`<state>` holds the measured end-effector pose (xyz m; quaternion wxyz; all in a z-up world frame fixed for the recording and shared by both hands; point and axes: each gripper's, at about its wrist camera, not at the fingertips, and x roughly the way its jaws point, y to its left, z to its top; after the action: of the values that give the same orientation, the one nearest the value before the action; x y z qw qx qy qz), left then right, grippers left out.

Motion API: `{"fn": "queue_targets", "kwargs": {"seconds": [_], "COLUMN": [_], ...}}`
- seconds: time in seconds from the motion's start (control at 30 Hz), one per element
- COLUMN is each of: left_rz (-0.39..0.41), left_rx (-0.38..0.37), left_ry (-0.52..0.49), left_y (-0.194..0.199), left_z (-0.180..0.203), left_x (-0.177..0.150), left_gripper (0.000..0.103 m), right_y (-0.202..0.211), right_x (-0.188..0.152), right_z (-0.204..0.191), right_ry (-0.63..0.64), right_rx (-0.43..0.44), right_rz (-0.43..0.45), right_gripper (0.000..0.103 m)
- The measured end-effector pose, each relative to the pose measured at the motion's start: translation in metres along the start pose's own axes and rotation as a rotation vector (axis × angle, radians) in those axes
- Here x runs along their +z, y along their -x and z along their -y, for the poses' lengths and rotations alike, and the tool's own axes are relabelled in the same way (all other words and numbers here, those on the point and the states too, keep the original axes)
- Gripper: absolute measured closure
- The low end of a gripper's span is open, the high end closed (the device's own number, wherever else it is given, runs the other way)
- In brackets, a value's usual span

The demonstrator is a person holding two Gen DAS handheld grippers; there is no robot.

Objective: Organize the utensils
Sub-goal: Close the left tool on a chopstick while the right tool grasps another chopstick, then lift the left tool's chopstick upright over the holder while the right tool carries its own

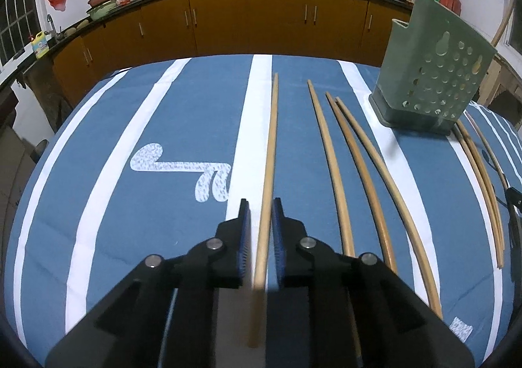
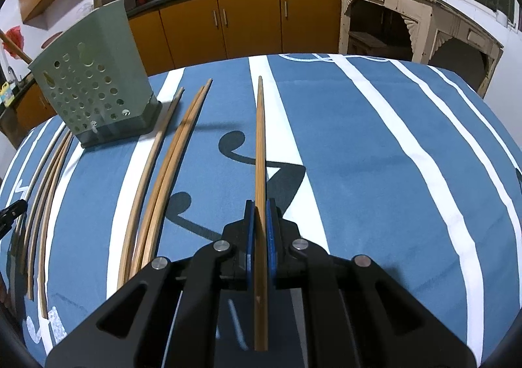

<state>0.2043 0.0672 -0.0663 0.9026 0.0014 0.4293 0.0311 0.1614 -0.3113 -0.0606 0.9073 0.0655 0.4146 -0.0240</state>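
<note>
Left gripper (image 1: pixel 261 204): jaws narrow around one chopstick (image 1: pixel 269 152), small gaps visible, not yet clamped.
Right gripper (image 2: pixel 260 204): clamped on another chopstick (image 2: pixel 260 139), ready for carrying.
Holder (image 1: pixel 430 64): upright near table's far edge, loose chopsticks lying beside it.

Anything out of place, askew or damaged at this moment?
Mostly orderly. The green holder stands upright on the striped cloth, with a stick or two already in it. Loose chopsticks lie roughly parallel beside it, some running past its base. Each gripper has one chopstick between its jaws. No spill or visible damage.
</note>
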Motion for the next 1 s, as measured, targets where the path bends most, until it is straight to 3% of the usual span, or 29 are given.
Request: {"fn": "queue_targets", "kwargs": {"seconds": [0.17,0.47,0.67,1.0], "left_rz": [-0.002,-0.004,-0.003,-0.010], "left_rx": [-0.002,0.011,-0.002,-0.022], "left_ry": [-0.003,-0.008,-0.021,-0.034], "left_y": [0.003,0.005,0.009,0.018], "left_z": [-0.001,0.000,0.004,0.000], "left_x": [-0.003,-0.008,-0.013,-0.018], "left_gripper": [0.079,0.079,0.094,0.095], "right_y": [0.006,0.012,0.014,0.027], "right_x": [-0.007,-0.016,-0.017,-0.018], "right_z": [-0.001,0.000,0.003,0.008], "right_ry": [0.003,0.004,-0.006,-0.015], "right_rx": [0.010,0.015,0.027,0.034], "right_rz": [-0.001,-0.003,-0.002,0.020], "right_gripper": [0.095,0.095,0.095,0.095]}}
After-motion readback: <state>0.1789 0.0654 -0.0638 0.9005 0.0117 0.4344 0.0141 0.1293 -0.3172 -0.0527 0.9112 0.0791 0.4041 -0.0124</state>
